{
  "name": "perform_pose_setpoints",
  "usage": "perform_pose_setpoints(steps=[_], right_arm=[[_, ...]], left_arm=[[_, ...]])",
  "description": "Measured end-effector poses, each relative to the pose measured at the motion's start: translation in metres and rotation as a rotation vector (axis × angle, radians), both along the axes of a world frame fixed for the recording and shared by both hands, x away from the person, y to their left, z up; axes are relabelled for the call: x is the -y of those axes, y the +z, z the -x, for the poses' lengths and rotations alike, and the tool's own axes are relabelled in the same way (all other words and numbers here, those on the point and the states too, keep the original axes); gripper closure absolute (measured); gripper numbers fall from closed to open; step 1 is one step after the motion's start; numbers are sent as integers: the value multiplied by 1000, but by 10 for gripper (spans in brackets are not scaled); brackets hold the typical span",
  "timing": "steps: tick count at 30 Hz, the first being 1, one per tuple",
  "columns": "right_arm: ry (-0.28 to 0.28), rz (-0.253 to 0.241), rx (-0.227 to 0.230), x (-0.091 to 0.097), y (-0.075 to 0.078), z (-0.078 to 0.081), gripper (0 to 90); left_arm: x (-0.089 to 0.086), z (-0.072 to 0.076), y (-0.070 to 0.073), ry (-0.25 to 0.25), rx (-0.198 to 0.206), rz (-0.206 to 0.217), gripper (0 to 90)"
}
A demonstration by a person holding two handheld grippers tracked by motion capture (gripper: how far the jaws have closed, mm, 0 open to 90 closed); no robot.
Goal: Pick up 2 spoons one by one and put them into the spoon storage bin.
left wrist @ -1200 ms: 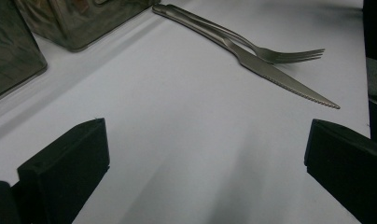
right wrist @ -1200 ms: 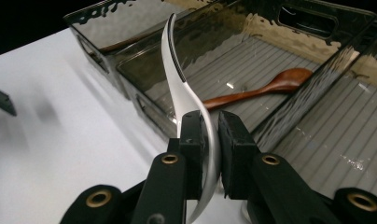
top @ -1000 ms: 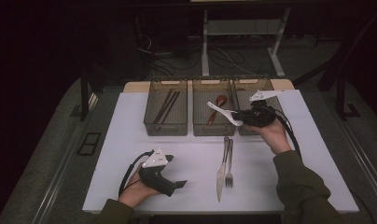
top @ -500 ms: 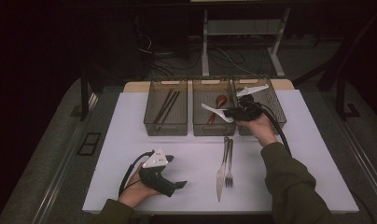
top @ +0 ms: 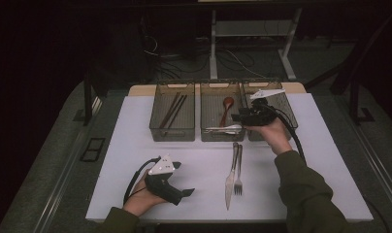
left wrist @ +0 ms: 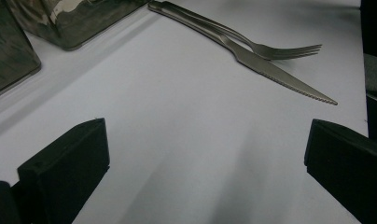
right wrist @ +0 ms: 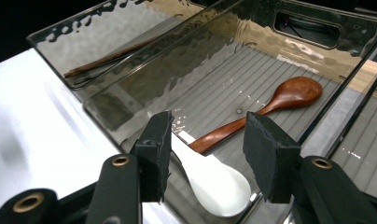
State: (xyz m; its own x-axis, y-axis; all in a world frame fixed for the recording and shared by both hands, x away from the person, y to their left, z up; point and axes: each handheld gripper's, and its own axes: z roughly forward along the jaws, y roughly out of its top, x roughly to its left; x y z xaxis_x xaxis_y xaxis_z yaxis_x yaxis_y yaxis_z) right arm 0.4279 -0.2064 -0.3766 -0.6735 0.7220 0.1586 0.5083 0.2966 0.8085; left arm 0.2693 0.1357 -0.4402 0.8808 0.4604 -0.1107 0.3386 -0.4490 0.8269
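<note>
Looking for brands or writing, we find none that can be read on the bins or the cutlery. We count 3 smoky, clear bins in a row at the far side of the white worktop (top: 136, 145). In the left bin (top: 172, 116) lie dark chopsticks (top: 172, 109). In the middle bin (top: 223, 116) lie 2 spoons: a brown wooden spoon (right wrist: 270, 105) running along the ribbed floor, and a white spoon (right wrist: 210, 179) at the near end, its handle crossing the wooden one's handle. What the right bin (top: 286, 109) holds we cannot tell.

Our right tongs (right wrist: 205, 154) hover over the near end of the middle bin, just above the white spoon. Their jaws have just been opening and now stand apart; the spoon lies in the bin between and below them, with neither pad pressing on it.

Our left tongs (left wrist: 205, 154) rest low on the near left of the worktop with jaws wide apart and bare worktop between them. Ahead of them, near the bins, a knife (left wrist: 270, 70) and a fork (left wrist: 275, 48) lie side by side, touching along their handles.
</note>
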Motion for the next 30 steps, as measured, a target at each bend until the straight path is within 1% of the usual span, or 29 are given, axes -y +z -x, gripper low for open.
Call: perform_pose_setpoints(steps=[2, 5, 7, 9, 11, 14, 16, 20, 22, 24, 26, 30], right_arm=[[4, -6, 4, 2, 2, 5, 525], [19, -17, 3, 5, 2, 14, 577], [29, -15, 4, 7, 1, 20, 623], [38, -14, -4, 8, 0, 26, 658], [47, -4, -2, 9, -2, 32, 691], [64, -3, -3, 11, -5, 40, 741], [75, -2, -7, 12, -7, 45, 772], [94, -10, -19, 15, -14, 57, 835], [104, -11, -35, 17, -17, 61, 868], [116, 3, -44, 17, -20, 65, 887], [128, 2, -51, 19, -23, 70, 890], [145, 26, -67, 19, -30, 78, 892]], left_arm=[[0, 0, 0, 0, -1, 0, 0], [0, 0, 0, 1, -1, -1, 0], [0, 0, 0, -3, 0, -8, 0], [0, 0, 0, -1, 0, -5, 0], [0, 0, 0, -1, -1, -6, 0], [0, 0, 0, 0, -1, -6, 0], [-1, 0, 0, -6, 2, -14, 0], [-1, -1, 0, -7, 2, -18, 0], [-1, -1, 0, -6, 2, -15, 0], [0, -1, 0, -6, 3, -15, 0], [-1, -1, 0, -7, 4, -18, 0], [-2, -1, 1, -6, 4, -18, 0]])
